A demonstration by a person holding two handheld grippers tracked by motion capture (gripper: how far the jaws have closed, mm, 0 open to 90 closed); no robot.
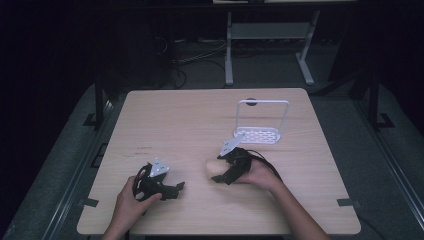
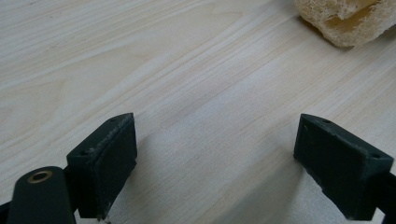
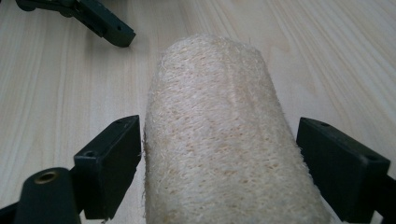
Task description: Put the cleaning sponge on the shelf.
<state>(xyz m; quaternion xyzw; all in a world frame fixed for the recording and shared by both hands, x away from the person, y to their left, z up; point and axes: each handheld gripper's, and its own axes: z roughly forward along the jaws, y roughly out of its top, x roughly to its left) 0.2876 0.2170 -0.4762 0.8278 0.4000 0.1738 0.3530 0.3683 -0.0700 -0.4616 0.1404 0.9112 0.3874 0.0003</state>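
A pale tan loofah sponge (image 1: 210, 168) lies on the wooden table (image 1: 175, 120), right of its middle. My right gripper (image 1: 216, 172) straddles it from the right, and a hand holds the gripper low over the table. In the right gripper view the loofah (image 3: 219, 140) fills the gap between the jaws. Both pads (image 3: 114, 163) stand right at its sides without visibly squeezing it. My left gripper (image 1: 176, 189) rests near the front left with its jaws wide apart (image 2: 215, 140) over bare wood. An end of the loofah (image 2: 345, 18) shows at the top right of the left gripper view.
A white wire rack with a perforated base (image 1: 262, 120) stands upright at the back right of the table. A jaw of the left gripper (image 3: 93, 21) shows beyond the loofah in the right gripper view. Dark floor, cables and a desk frame lie beyond the far edge.
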